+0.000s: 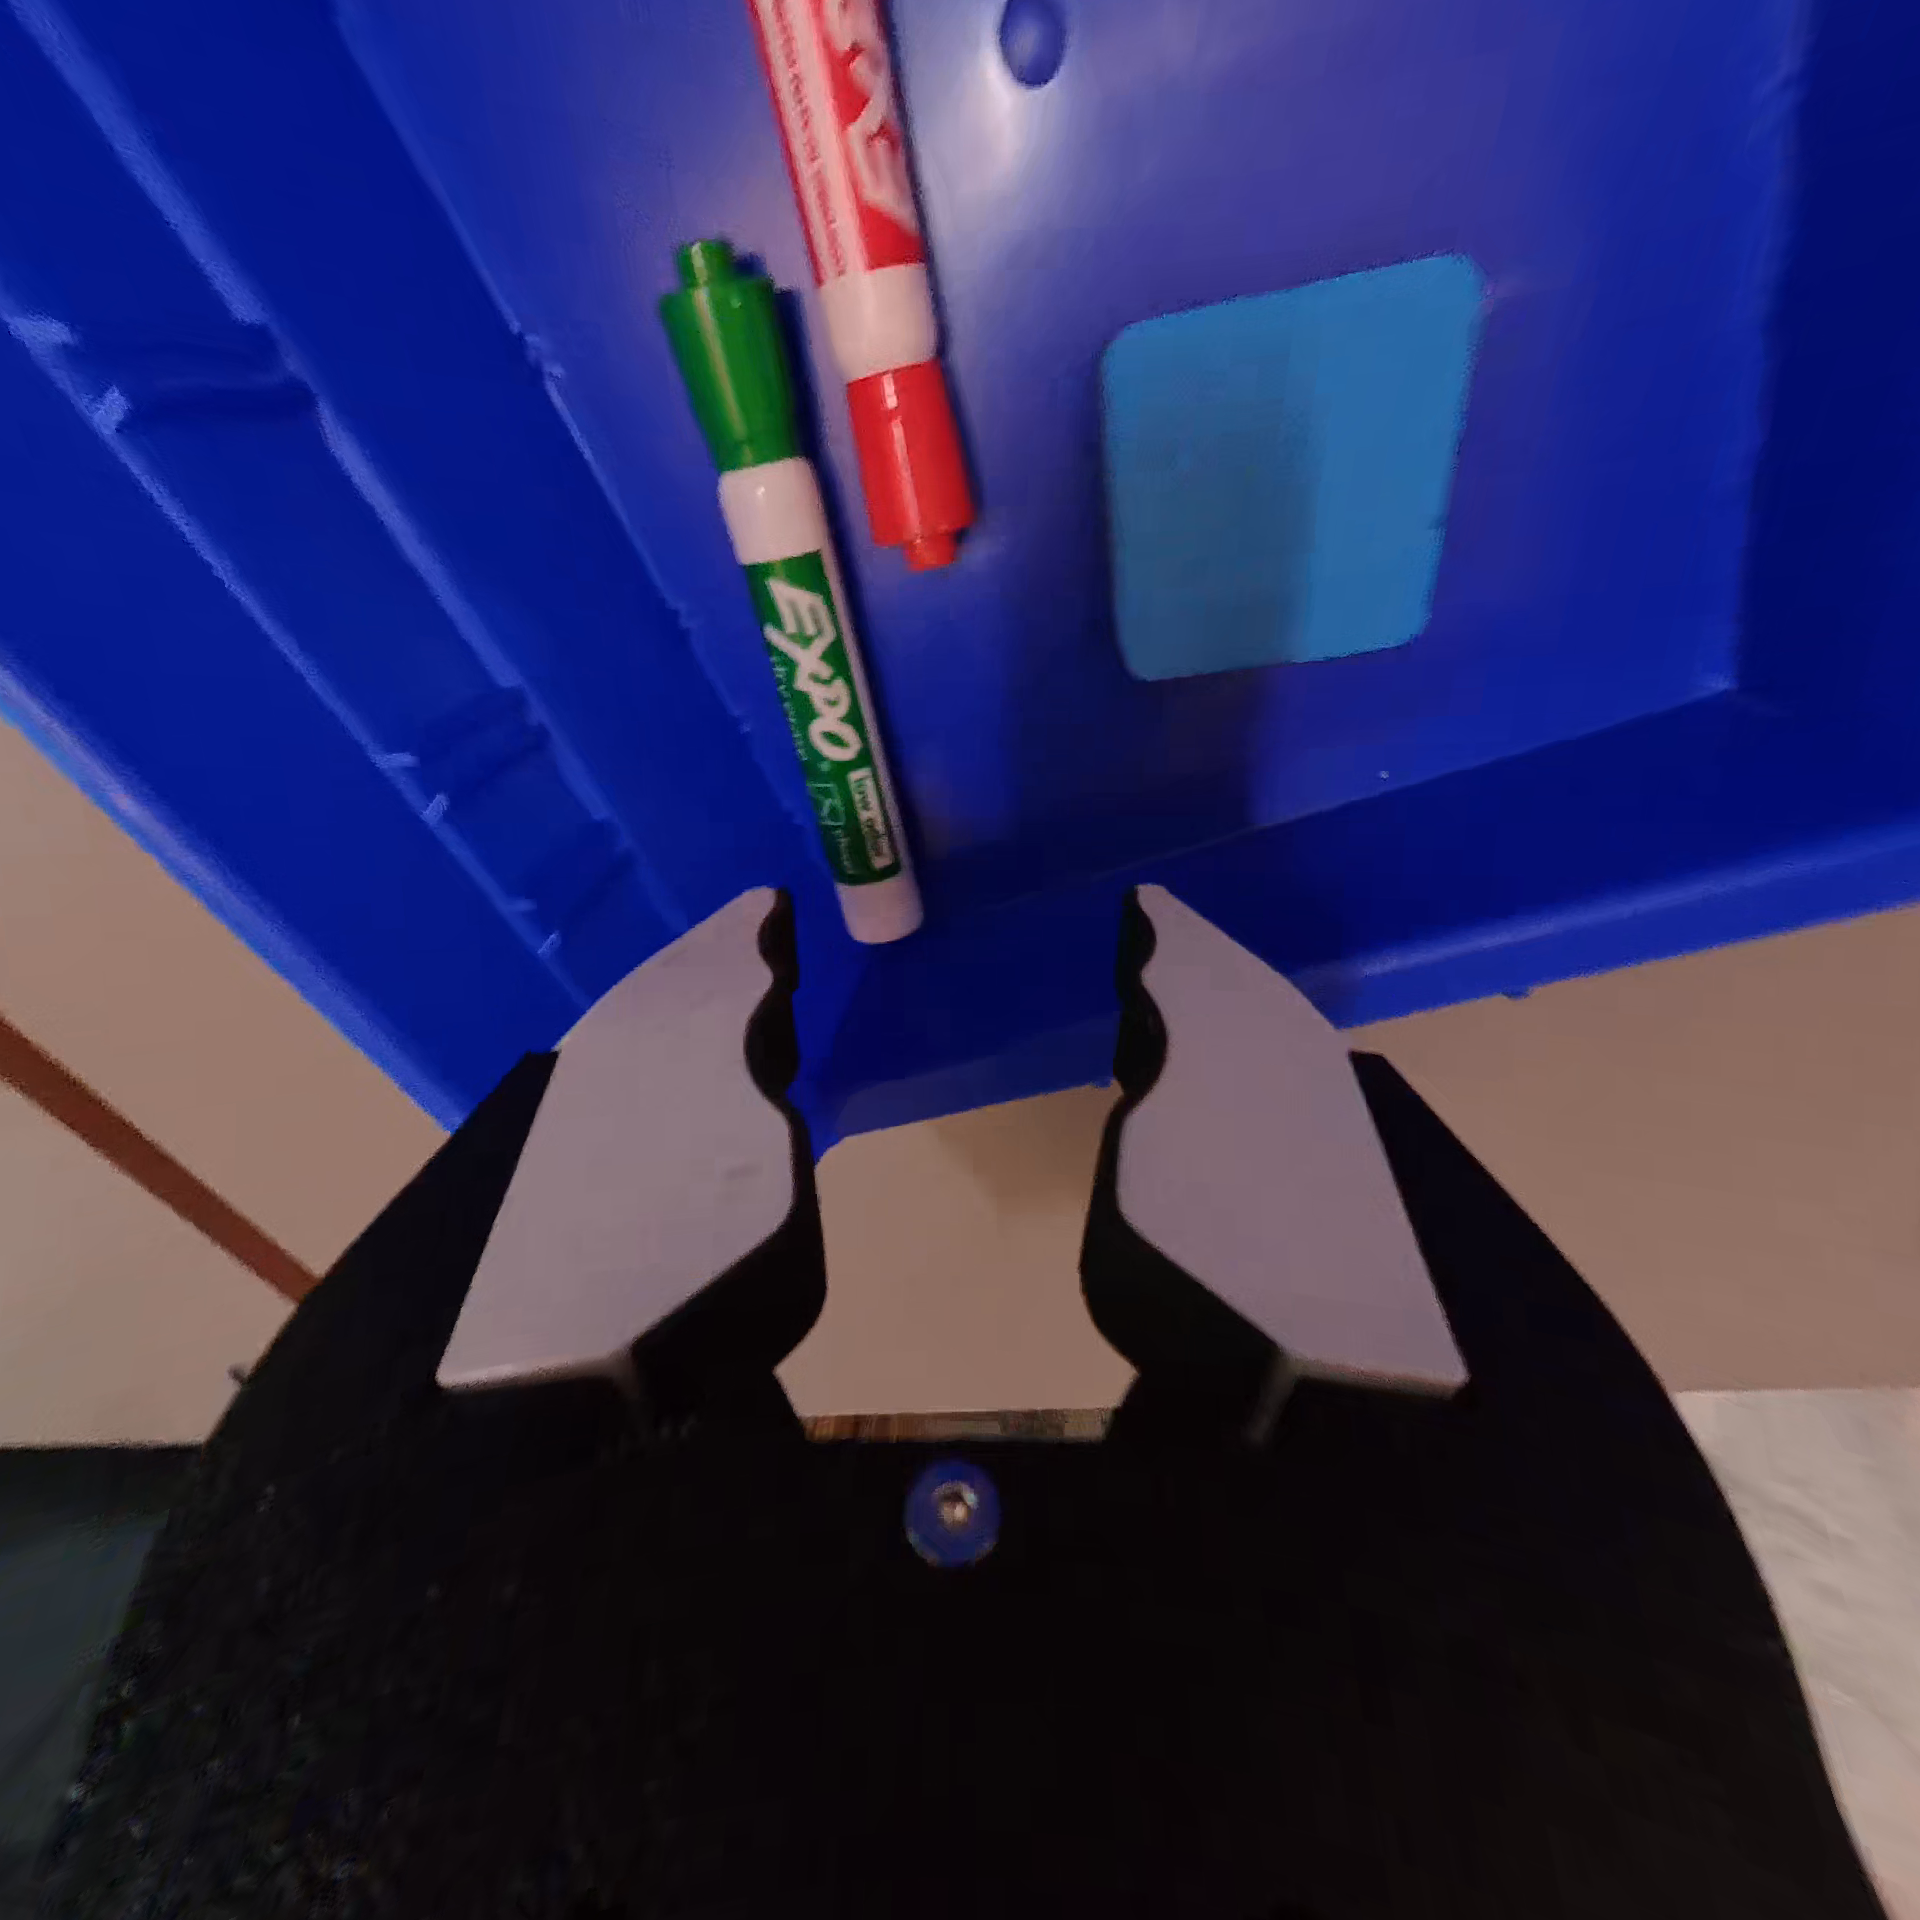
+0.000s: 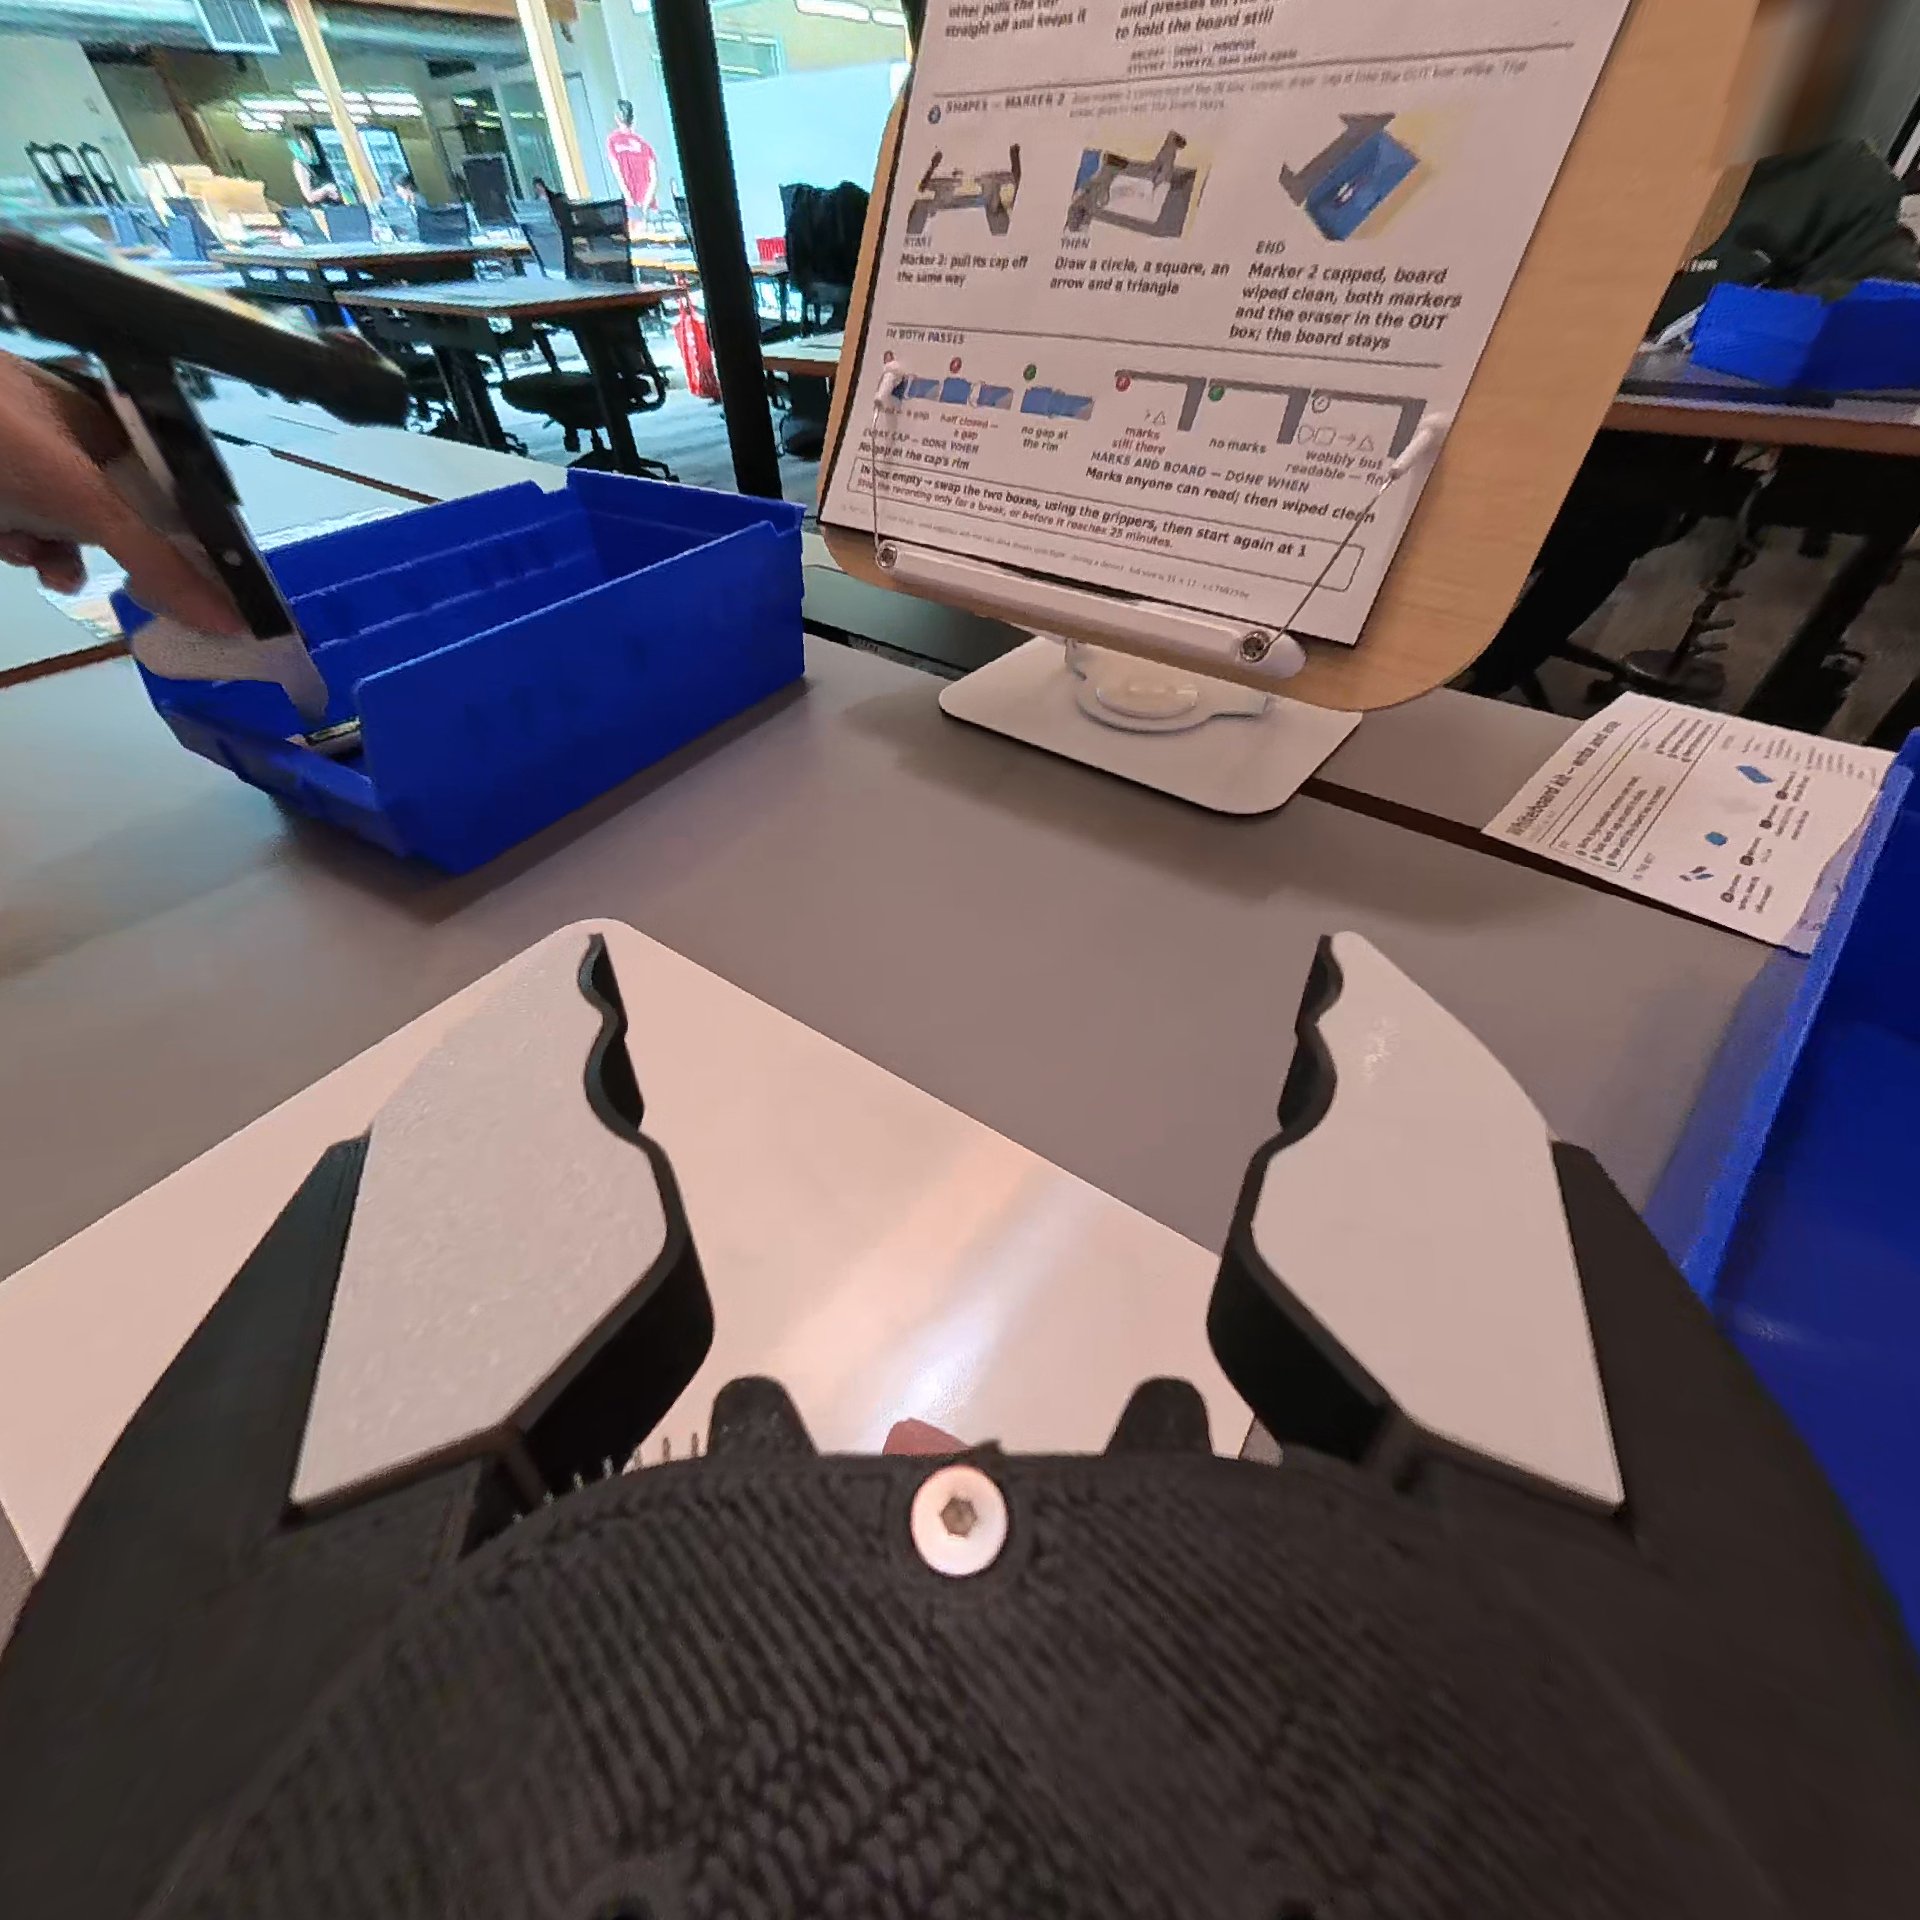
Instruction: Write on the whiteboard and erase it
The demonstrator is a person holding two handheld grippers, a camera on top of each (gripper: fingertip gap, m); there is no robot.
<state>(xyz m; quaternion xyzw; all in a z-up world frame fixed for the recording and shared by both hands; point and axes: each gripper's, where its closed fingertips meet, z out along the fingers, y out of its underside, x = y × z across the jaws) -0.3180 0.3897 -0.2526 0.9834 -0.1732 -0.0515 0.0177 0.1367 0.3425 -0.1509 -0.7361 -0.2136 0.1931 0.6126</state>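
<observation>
In the left wrist view a blue bin [image 1: 1455, 810] holds a capped green marker [image 1: 790, 603], a capped red marker [image 1: 873, 281] beside it, and a light blue eraser [image 1: 1283, 468] to their right. My left gripper [image 1: 951, 904] is open and empty, its tips at the bin's near rim, just below the green marker's end. In the right wrist view my right gripper [image 2: 961, 945] is open and empty, hovering over a small blank whiteboard [image 2: 914, 1195] on the grey table. The left gripper [image 2: 239, 613] shows there too, held by a hand and reaching into the same blue bin [image 2: 582, 707].
A wooden stand with an instruction sheet [image 2: 1195, 343] stands at the back of the table [image 2: 1039, 883]. A second blue bin [image 2: 1808, 1195] sits at the right edge with a printed paper [image 2: 1704, 821] beside it. Other tables, chairs and people are far behind.
</observation>
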